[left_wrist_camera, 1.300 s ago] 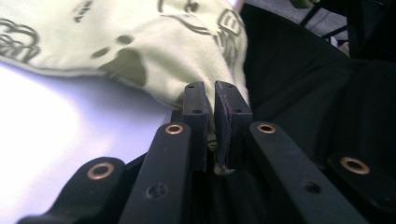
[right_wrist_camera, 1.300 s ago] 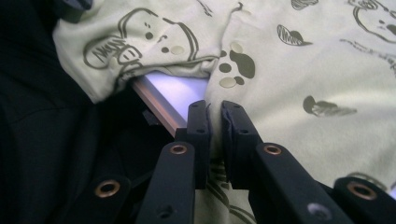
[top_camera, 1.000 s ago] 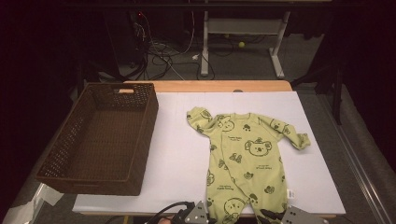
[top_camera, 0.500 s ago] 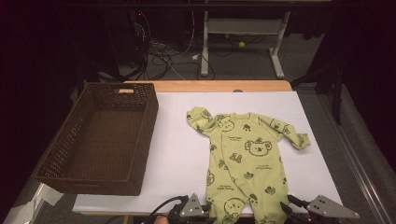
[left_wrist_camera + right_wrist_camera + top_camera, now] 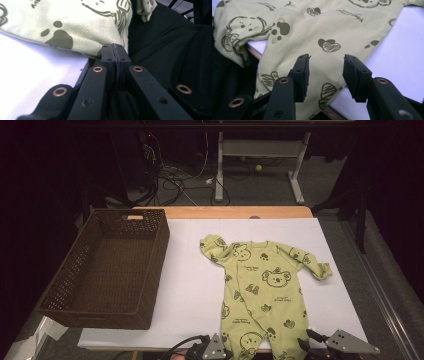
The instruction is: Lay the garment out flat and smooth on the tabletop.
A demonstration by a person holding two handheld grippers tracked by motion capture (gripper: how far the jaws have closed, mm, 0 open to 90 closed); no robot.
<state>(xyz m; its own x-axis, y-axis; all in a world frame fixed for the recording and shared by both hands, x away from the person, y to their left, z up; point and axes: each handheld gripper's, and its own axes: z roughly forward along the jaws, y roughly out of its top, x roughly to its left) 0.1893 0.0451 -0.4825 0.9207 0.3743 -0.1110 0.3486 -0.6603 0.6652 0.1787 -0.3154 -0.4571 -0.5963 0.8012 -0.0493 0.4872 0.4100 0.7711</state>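
A light green baby onesie [image 5: 262, 290] with koala prints lies flat on the white table cover [image 5: 195, 290], its legs hanging over the front edge. My left gripper [image 5: 220, 349] is at that edge by the onesie's left leg. In the left gripper view its jaws [image 5: 115, 50] have just been closing and now stand shut, pad against pad, with the cloth's hem [image 5: 75, 22] right at the tips and nothing visible between them. My right gripper [image 5: 307, 342] is at the right leg. Its jaws [image 5: 325, 62] have just been opening and stand apart over the fabric [image 5: 337, 30], pads off it.
A brown wicker basket [image 5: 95, 317] stands on the table's left side. Bare white cover separates it from the onesie. Behind the table are desk legs [image 5: 219, 165], cables on the floor and a small yellow-green ball [image 5: 258, 168].
My right gripper has slid to the right along the front edge. The left gripper has hardly moved, and the onesie lies as before.
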